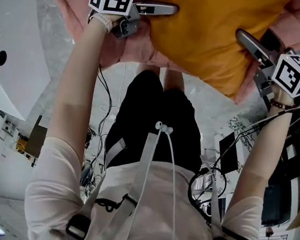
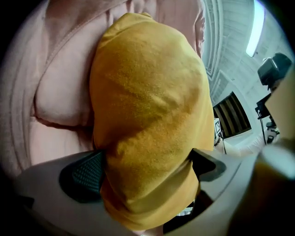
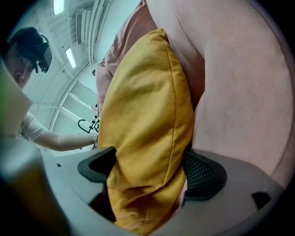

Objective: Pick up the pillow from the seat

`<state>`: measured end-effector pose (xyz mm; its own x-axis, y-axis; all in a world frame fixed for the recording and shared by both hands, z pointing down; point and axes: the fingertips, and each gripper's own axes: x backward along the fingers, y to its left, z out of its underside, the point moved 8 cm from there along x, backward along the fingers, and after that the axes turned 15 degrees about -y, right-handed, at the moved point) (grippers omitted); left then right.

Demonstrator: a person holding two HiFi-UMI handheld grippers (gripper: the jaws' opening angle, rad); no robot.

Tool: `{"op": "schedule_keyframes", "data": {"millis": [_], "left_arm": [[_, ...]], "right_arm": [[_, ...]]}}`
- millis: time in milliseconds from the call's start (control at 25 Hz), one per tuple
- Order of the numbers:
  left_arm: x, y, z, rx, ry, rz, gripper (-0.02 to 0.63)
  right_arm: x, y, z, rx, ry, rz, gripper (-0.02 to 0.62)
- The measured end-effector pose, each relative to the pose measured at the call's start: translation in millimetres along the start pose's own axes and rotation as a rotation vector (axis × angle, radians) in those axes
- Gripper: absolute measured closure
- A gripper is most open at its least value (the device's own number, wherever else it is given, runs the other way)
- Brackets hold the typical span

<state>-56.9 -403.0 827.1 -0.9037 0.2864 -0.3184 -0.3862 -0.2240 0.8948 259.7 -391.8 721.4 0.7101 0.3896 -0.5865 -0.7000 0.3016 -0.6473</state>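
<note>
A mustard-yellow pillow (image 1: pixel 209 37) lies against the pink seat (image 1: pixel 87 30) at the top of the head view. My left gripper (image 1: pixel 152 11) is shut on the pillow's left edge, and the yellow fabric (image 2: pixel 147 120) bulges between its two pads. On the pillow's right edge my right gripper (image 1: pixel 253 50) is also shut, with the seamed edge of the pillow (image 3: pixel 147 133) pinched between its pads. Behind the pillow rises the seat's pink padded back (image 3: pixel 244 87). The pillow's top is cut off by the frame in the head view.
Below the seat the person stands in black trousers (image 1: pixel 149 122) and a white top. Cables (image 1: pixel 207 183) and dark equipment (image 1: pixel 285 188) crowd the floor at the right. A white curved panel (image 1: pixel 8 61) fills the left side. Ceiling lights (image 2: pixel 254 27) show overhead.
</note>
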Motion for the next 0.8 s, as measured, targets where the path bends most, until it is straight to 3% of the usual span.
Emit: {"op": "schedule_keyframes", "data": {"millis": [200,400,640,800], "left_arm": [[-9,1,-3,-0.021,0.034,0.038,0.021],[-9,2,-6,-0.025,0.061,0.074,0.023],[-12,-14,-7,-0.051,0.033,0.103,0.059],[-6,-19,-7,-0.077,-0.030,0.085,0.150]], "right_arm": [[-17,5,2,0.012,0.020,-0.006,0.148],[-32,10,7,-0.027,-0.026,-0.064,0.150],[-45,12,8,-0.039,-0.048,-0.053,0.158],[-41,14,9,-0.035,-0.109,-0.071,0.312]]}}
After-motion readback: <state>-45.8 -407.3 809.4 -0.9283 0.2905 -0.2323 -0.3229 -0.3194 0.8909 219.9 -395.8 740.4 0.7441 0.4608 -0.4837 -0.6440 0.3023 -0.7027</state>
